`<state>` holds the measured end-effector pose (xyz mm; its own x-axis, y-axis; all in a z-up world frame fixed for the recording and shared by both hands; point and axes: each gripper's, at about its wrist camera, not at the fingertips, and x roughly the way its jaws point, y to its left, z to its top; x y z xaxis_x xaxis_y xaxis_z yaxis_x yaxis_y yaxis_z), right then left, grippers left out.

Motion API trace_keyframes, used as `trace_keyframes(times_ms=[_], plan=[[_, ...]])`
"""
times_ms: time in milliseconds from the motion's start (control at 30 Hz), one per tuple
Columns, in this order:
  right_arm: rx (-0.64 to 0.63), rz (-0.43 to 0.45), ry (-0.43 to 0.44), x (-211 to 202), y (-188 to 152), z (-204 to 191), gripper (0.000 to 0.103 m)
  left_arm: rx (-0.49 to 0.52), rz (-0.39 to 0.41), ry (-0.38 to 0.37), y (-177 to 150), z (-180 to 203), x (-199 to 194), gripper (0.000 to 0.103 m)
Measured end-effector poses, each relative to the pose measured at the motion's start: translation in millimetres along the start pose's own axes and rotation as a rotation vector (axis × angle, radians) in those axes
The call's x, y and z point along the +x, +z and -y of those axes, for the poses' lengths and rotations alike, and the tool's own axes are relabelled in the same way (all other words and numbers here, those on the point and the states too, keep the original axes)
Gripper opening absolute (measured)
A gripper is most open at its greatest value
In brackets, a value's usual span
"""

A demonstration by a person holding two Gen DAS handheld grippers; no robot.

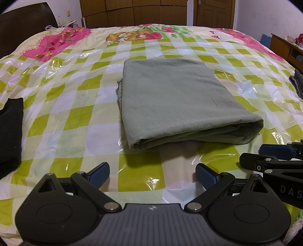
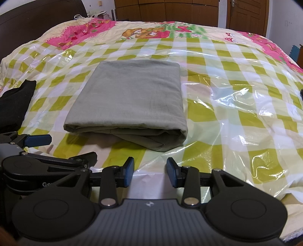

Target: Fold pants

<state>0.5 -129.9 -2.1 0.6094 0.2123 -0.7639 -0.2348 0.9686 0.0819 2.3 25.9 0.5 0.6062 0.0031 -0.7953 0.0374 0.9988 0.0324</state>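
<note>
Two grippers, both unclenched, nothing held: left gripper (image 1: 152, 175) bottom centre, right gripper (image 2: 150, 171) bottom centre. Noted grey-green pants (image 1: 170, 102) folded into a rectangle, mid-frame on checked bedspread (image 1: 75, 117). Black garment (image 1: 10, 132) at left edge.

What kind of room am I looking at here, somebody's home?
Most likely a home bedroom. The folded grey-green pants lie on a bed covered by a green-checked quilt under clear plastic sheeting, with a dark wooden headboard at one end and a brown wooden wardrobe along the far wall.
</note>
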Motion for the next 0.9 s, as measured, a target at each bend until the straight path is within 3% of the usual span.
trace_keyframes(times_ms=[900], plan=[[-0.003,-0.002,-0.009,0.4,0.0,3.7,0.039,0.023,0.016,0.027,-1.5,4.1,-1.5,0.103]])
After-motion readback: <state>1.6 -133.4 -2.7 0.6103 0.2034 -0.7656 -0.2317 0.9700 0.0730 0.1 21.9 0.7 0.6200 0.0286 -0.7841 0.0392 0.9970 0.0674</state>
